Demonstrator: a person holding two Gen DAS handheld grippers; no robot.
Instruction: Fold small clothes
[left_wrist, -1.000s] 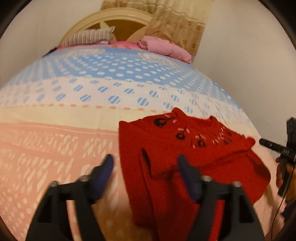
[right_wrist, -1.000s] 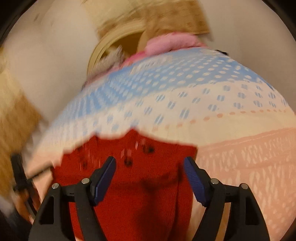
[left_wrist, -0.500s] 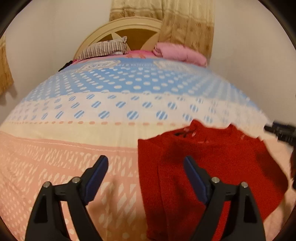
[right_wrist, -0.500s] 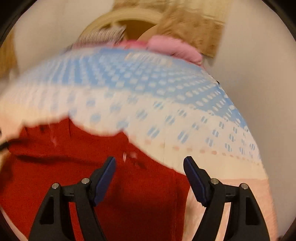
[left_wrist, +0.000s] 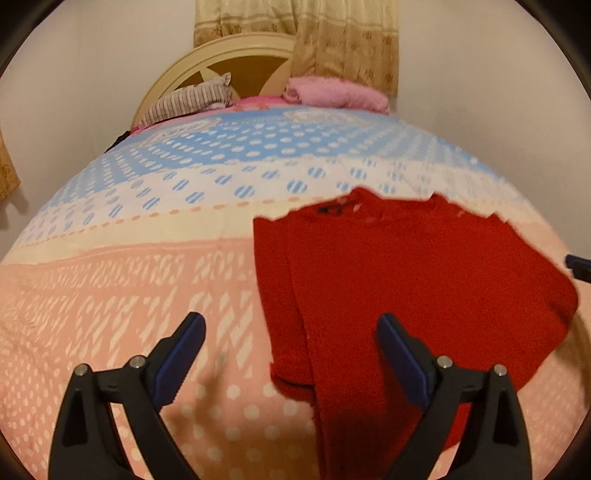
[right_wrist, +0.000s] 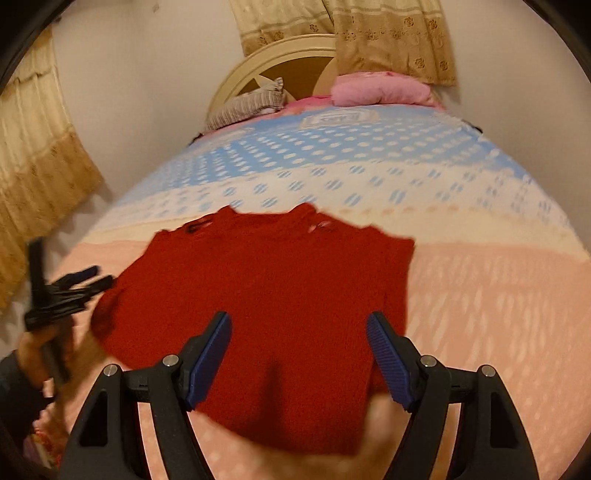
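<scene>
A small red knitted sweater (left_wrist: 406, 280) lies flat on the bed, collar toward the headboard, with a sleeve folded along its left side. It also shows in the right wrist view (right_wrist: 266, 291). My left gripper (left_wrist: 290, 354) is open and empty, hovering over the sweater's lower left edge. My right gripper (right_wrist: 299, 350) is open and empty above the sweater's lower middle. The left gripper shows at the left edge of the right wrist view (right_wrist: 66, 291).
The bed has a patterned sheet (left_wrist: 129, 295), pink near me, cream and blue dotted further off. A striped pillow (left_wrist: 188, 101) and a pink blanket (left_wrist: 336, 92) lie at the headboard (left_wrist: 240, 55). Curtains (right_wrist: 37, 177) hang on the left wall.
Both grippers have pulled back and risen, so more of the bed shows. The right wrist view has swung back to centre over the sweater. Both stay open.
</scene>
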